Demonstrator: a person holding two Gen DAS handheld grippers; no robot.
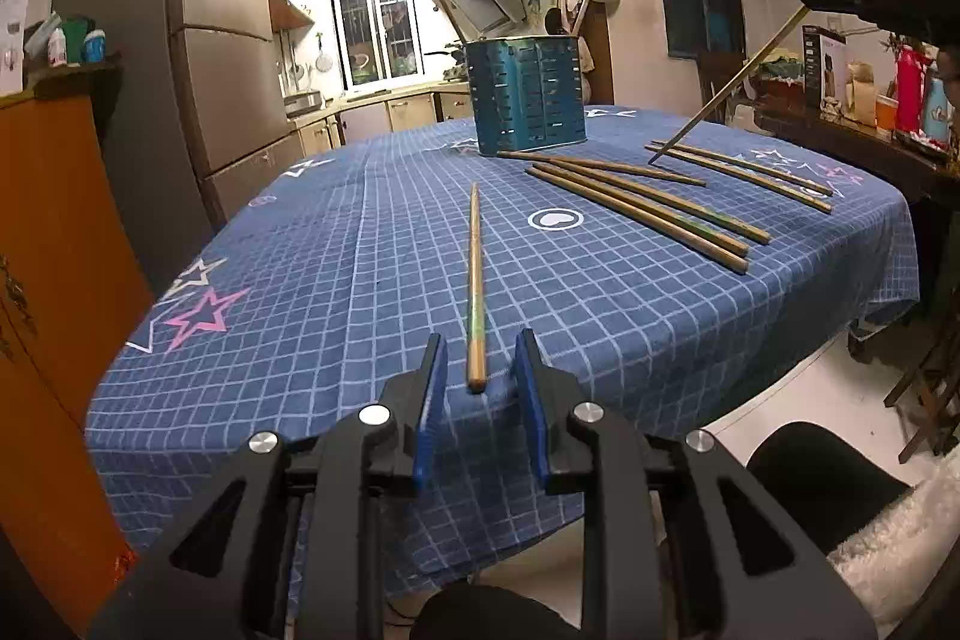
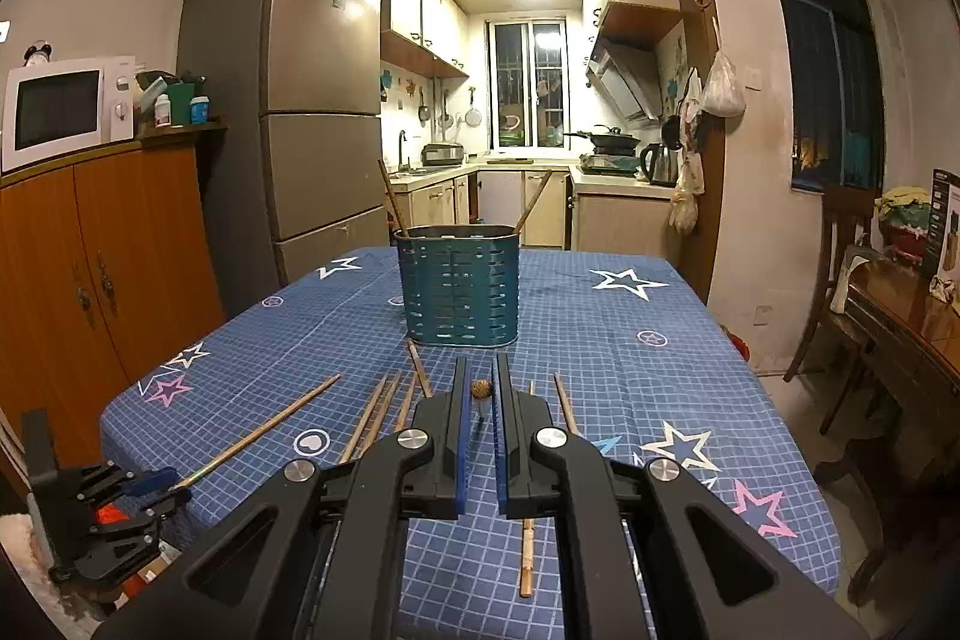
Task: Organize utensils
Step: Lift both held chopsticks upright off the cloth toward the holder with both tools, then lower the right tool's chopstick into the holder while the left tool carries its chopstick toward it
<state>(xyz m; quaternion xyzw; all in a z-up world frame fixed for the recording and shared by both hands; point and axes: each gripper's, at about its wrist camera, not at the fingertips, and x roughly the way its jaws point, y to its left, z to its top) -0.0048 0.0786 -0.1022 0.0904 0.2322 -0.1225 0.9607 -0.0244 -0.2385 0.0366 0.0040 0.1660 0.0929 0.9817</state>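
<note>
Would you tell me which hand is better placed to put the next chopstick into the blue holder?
Probably right: the right tongs are shut on a tilted chopstick, the holder straight ahead. The left tongs stand open astride a flat chopstick.

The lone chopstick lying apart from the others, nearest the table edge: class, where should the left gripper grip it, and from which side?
Grip the lone chopstick at its thick near end, coming from the table edge along its length. It lies flat, pointing away, that end already between the open left gripper fingers.

Lit kitchen beyond fridge (image 2: 312,100), orange cabinet (image 2: 108,244) left, perhaps a barred window (image 2: 528,82).
</note>
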